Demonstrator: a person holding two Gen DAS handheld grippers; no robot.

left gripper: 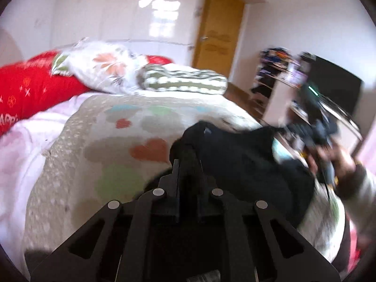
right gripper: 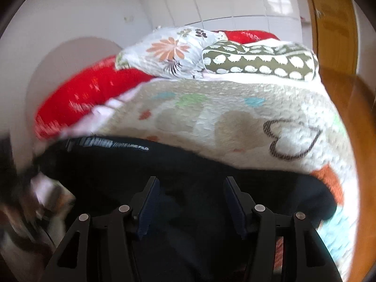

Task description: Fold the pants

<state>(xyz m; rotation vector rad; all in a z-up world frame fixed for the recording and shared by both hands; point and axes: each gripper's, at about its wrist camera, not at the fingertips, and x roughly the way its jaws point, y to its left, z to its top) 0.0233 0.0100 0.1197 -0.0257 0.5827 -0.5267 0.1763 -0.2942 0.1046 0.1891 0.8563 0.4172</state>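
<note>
Black pants (right gripper: 178,164) lay on the near part of a bed, on top of a cream blanket (right gripper: 235,108) with coloured hearts on it. In the right wrist view the dark cloth filled the lower half of the picture, and a small white printed label showed near its far edge. The right gripper (right gripper: 191,202) stood just above this cloth with its jaws apart; the blue pads (right gripper: 148,209) did not press on anything, so this gripper was released. In the left wrist view the left gripper (left gripper: 188,164) had its two fingers brought tightly together, and a raised fold of the pants (left gripper: 235,155) sat right at the tips. The cloth there was black like the fingers and the picture was blurred, so it looked pinched, but I could not tell this with certainty. At the right side of that view a hand (left gripper: 340,162) with a grey sleeve held the other tool, also blurred. At the far end of the bed were a red quilt (right gripper: 94,89), a flowered pillow (right gripper: 169,49) and a green pillow (right gripper: 258,61) with white shapes. A wooden door (left gripper: 218,33) stood behind the bed, in a white wall.
</note>
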